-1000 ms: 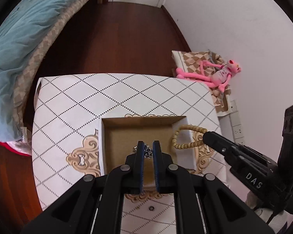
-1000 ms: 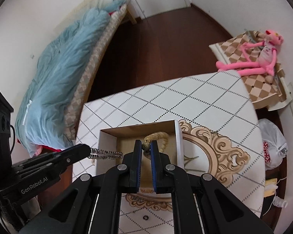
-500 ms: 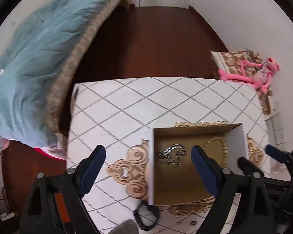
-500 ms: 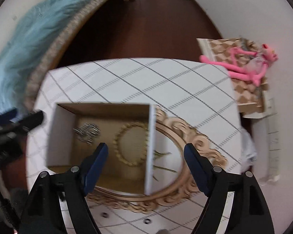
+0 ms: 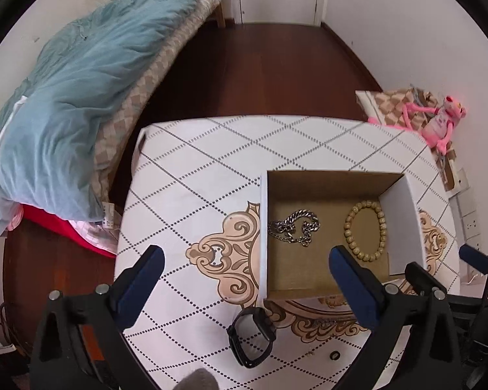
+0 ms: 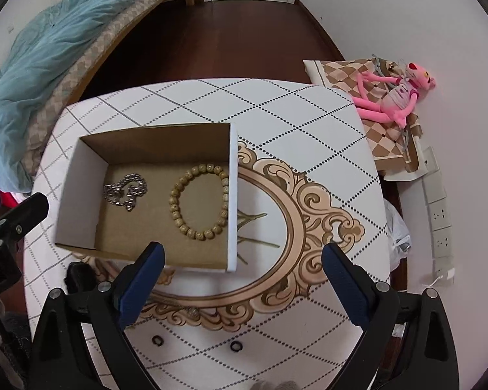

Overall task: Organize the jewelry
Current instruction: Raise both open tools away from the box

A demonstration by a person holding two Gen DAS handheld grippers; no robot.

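Note:
An open cardboard box stands on the patterned table. Inside lie a silver chain and a wooden bead bracelet, apart from each other. A black watch lies on the table in front of the box. Two small dark rings lie near the table's front; one ring also shows in the left wrist view. My left gripper is open and empty above the table, left of the box's middle. My right gripper is open and empty above the box's right front corner.
A bed with a blue duvet stands left of the table. A pink plush toy lies on a checkered cloth by the right wall. Wall sockets and a plastic bag are at the right. Dark wooden floor lies beyond.
Both grippers have opened and let go: the chain and the bead bracelet now lie in the box. Both grippers have pulled back and up, and the watch and rings have come into view.

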